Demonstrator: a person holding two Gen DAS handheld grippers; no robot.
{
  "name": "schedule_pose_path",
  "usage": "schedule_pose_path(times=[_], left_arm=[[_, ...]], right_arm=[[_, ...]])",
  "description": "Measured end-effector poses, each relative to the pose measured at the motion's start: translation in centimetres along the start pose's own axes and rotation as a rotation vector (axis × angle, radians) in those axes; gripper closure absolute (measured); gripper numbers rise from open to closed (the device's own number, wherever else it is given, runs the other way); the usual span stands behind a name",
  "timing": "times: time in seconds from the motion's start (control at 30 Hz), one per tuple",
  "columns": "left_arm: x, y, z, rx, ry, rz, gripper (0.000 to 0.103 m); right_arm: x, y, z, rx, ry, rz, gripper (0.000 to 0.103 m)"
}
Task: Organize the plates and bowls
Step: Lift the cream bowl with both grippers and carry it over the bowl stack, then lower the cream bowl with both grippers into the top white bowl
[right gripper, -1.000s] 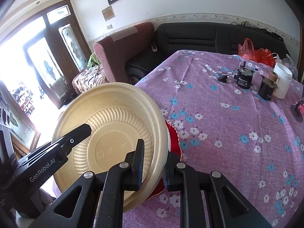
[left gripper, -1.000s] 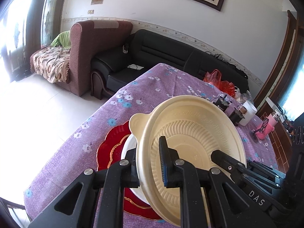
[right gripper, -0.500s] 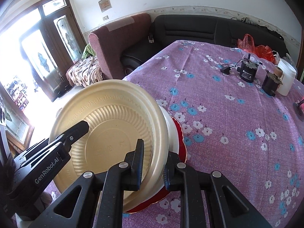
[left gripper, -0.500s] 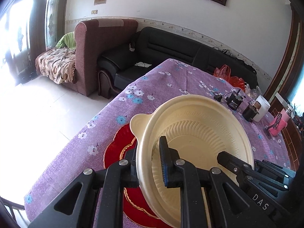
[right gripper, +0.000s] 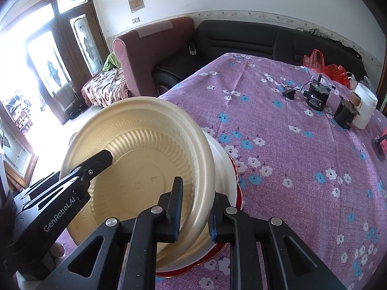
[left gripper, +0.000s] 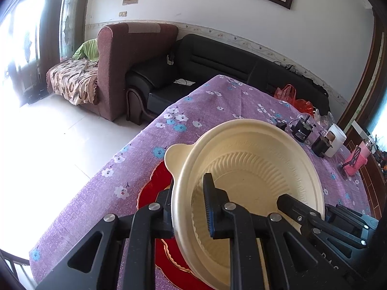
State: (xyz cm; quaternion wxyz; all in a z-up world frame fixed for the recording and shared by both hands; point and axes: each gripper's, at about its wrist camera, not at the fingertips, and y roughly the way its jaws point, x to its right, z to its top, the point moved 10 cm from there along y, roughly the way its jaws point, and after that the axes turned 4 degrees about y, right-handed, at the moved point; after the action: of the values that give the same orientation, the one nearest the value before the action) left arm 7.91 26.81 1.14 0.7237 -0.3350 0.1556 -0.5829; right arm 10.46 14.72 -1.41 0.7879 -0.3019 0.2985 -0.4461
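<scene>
A cream disposable bowl [left gripper: 254, 169] with a small tab on its rim hangs tilted over the near left part of the table. My left gripper [left gripper: 188, 193] is shut on its near rim, one finger inside and one outside. My right gripper [right gripper: 197, 193] is shut on the opposite rim in the same way. In the right wrist view the cream bowl [right gripper: 145, 157] sits partly over a white bowl [right gripper: 222, 164], which rests on a red plate [right gripper: 212, 253]. The red plate [left gripper: 150, 193] shows under the bowl in the left wrist view, where the white bowl is hidden.
The purple flowered tablecloth [right gripper: 290, 169] covers the table; its left edge [left gripper: 96, 181] drops off close to the plate. At the far end stand two black motors [right gripper: 316, 96], a white jar [right gripper: 365, 106] and a red bag [right gripper: 324, 67]. Sofas lie beyond.
Both grippers have come down a little with the cream bowl, which now sits closer over the white bowl and red plate. The grips are unchanged.
</scene>
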Motion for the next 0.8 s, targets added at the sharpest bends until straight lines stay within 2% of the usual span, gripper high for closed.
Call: schedule_pose_path(times=[0.43,0.47,0.53,0.6,0.8], left_arm=[[-0.05,-0.01,0.02,0.010,0.005,-0.014,0.081],[-0.08,-0.04,0.02,0.010,0.003,-0.015,0.078],[-0.05,-0.04,0.05,0.014,0.008,-0.012,0.059],[-0.04,-0.29,0.21,0.031,0.010,-0.007,0.051],[-0.13,-0.73,0.35,0.047,0.019,0.000,0.036]], right_arm=[[-0.04,0.25,0.53,0.029,0.026,0.009,0.082],[-0.07,0.24,0.55,0.030,0.030,0.014,0.082],[-0.14,0.20,0.62,0.034,0.035,0.023,0.081],[-0.29,0.04,0.67,0.044,0.037,0.029,0.081],[-0.52,-0.33,0.87,0.064,0.055,0.052,0.079]])
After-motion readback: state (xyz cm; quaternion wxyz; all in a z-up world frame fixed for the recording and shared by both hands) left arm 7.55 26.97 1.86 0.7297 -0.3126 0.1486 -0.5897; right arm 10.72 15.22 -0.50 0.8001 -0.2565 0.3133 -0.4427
